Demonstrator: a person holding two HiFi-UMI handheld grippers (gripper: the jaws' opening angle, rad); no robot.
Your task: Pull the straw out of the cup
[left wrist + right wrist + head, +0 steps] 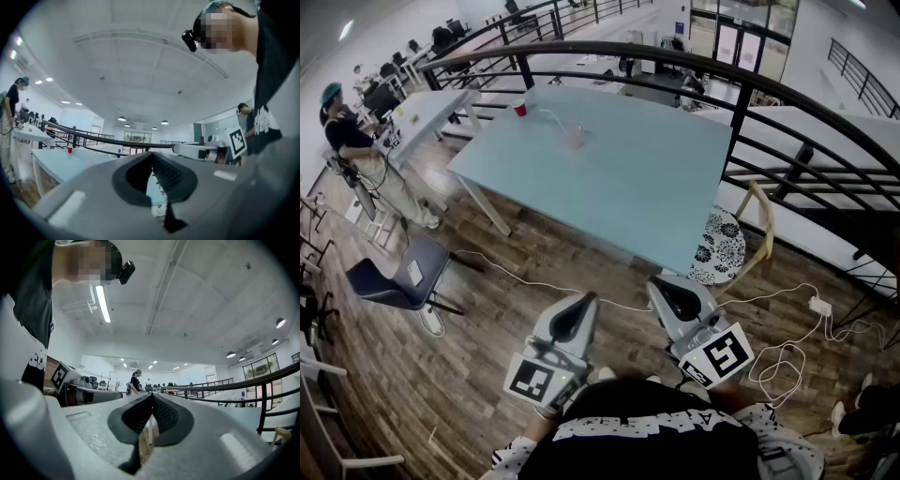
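A clear cup (574,139) with pink at its bottom stands on the far part of the pale blue table (637,187); a white straw (552,117) leans out of it to the left. My left gripper (584,302) and right gripper (662,285) are held close to my body, well short of the table's near edge and far from the cup. Both are shut with nothing between the jaws, as the left gripper view (152,155) and the right gripper view (152,396) show. Neither gripper view shows the cup or straw.
A small red cup (520,110) (70,149) stands at the table's far left. A dark railing (741,103) curves along the right. A floral-seat chair (718,246) and a blue chair (398,277) stand by the table. Cables (787,352) lie on the wood floor. A person (356,150) stands at left.
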